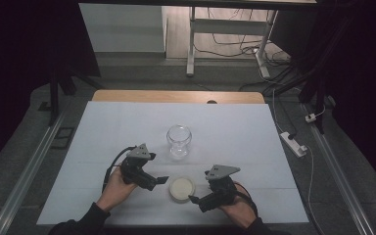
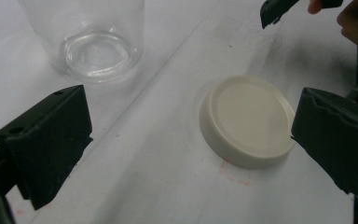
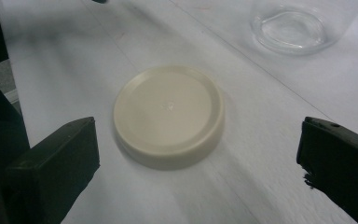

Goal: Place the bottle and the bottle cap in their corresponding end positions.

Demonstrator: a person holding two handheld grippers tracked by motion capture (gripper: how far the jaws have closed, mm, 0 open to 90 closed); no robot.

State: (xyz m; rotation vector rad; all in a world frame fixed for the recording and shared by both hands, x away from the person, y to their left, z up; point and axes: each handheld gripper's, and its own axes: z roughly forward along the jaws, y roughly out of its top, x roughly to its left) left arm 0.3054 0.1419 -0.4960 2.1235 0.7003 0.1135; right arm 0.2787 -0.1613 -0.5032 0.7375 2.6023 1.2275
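A round cream lid (image 1: 182, 188) lies flat on the white table cover (image 1: 127, 127), near the front. Behind it stands a clear glass jar (image 1: 178, 141), upright with no lid on it. My left gripper (image 1: 162, 180) is just left of the lid, open, its jaws pointing at it. My right gripper (image 1: 194, 199) is at the lid's right front, also open. In the left gripper view the lid (image 2: 247, 120) sits between the spread jaws with the jar (image 2: 91, 39) beyond. The right gripper view has the lid (image 3: 168, 114) between its wide jaws and the jar's base (image 3: 291, 28) behind.
The wooden table edge (image 1: 176, 96) runs along the back. A white power strip (image 1: 293, 143) and cables lie on the floor to the right. A metal rail (image 1: 24, 181) runs along the left side.
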